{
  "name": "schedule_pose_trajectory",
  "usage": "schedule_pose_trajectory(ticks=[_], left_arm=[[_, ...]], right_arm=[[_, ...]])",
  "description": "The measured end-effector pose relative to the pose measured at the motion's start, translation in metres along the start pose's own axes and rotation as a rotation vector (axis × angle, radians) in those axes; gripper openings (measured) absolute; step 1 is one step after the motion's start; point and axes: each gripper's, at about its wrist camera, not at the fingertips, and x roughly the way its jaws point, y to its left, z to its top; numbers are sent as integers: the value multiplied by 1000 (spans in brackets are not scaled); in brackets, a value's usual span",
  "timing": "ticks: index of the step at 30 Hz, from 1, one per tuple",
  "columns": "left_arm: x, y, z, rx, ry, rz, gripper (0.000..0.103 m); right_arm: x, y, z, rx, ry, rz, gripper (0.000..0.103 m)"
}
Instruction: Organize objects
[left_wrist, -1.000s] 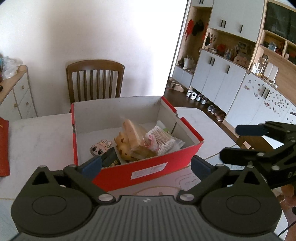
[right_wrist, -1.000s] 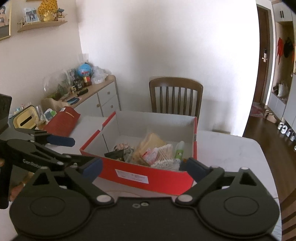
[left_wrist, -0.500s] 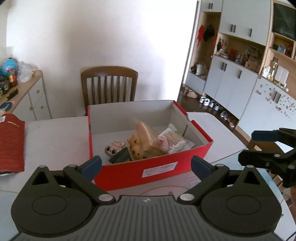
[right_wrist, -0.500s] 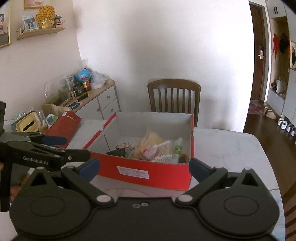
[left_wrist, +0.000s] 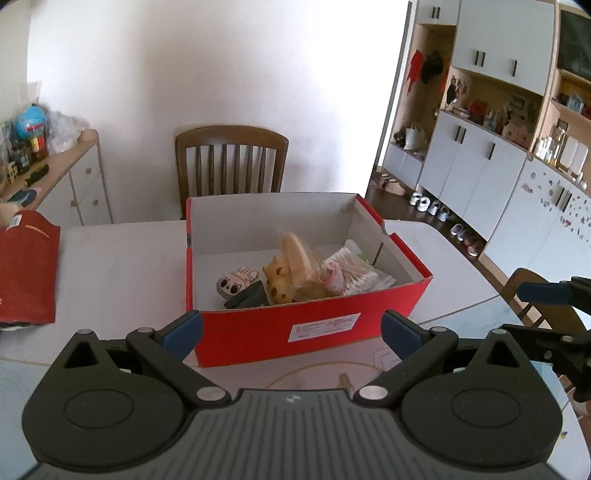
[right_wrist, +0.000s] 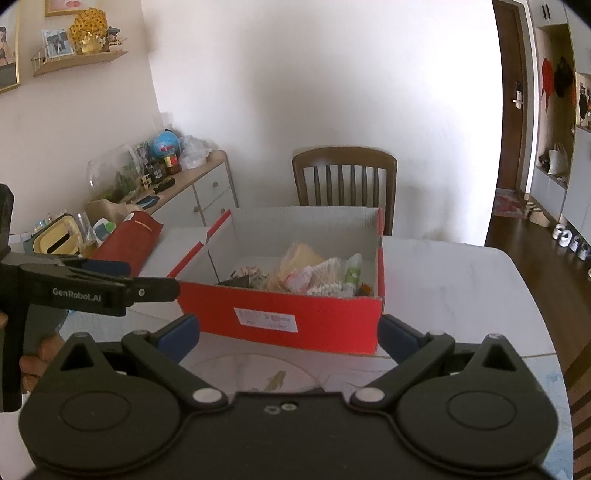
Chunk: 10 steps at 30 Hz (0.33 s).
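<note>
Looking along my left gripper (left_wrist: 291, 328), I see my two blue-tipped fingers (left_wrist: 183, 328) spread wide and holding nothing, low at 6 o'clock. Straight ahead toward 12 sits the red box (left_wrist: 314, 328) on the white table (left_wrist: 122, 258), its lid off and its label facing me. Inside lie a small doll (left_wrist: 236, 282) at the left, a yellow toy (left_wrist: 279, 280) in the middle, a clear bag (left_wrist: 299, 258) leaning over it, and a pack of cotton swabs (left_wrist: 354, 275) at the right. A red pouch (left_wrist: 26, 269) lies on the table at 9 o'clock, well apart from the box. A wooden chair (left_wrist: 231, 162) stands behind the box at 12. My right gripper (left_wrist: 546, 310) shows at 3 o'clock, beside the table edge.

Along my right gripper (right_wrist: 288, 332), the fingers (right_wrist: 397, 332) again stand wide apart and empty at 6 o'clock. The box (right_wrist: 295, 314) sits just beyond them toward 12, its near wall between my fingertips in this view; I cannot tell whether they touch it. A green-and-white bottle (right_wrist: 352, 269) stands in the box's right corner, next to the swabs (right_wrist: 327, 275). My left gripper (right_wrist: 125, 277) reaches in from 9 o'clock, its tip near the box's left corner, with a hand (right_wrist: 37, 362) on its handle. The pouch (right_wrist: 129, 240) lies at 10 o'clock, and the chair (right_wrist: 343, 177) is at 12.
</note>
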Motion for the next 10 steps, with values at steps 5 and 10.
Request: schedule_pose_trajectory(ticks=[5,10], left_arm=[[-3,-3,0,5,-9,9,103],[-7,-6,-1,18,-13,15,103]], right_arm=[[-6,-1,-5,10,1,2,102],[-12,0,-12,11,7,3,102]])
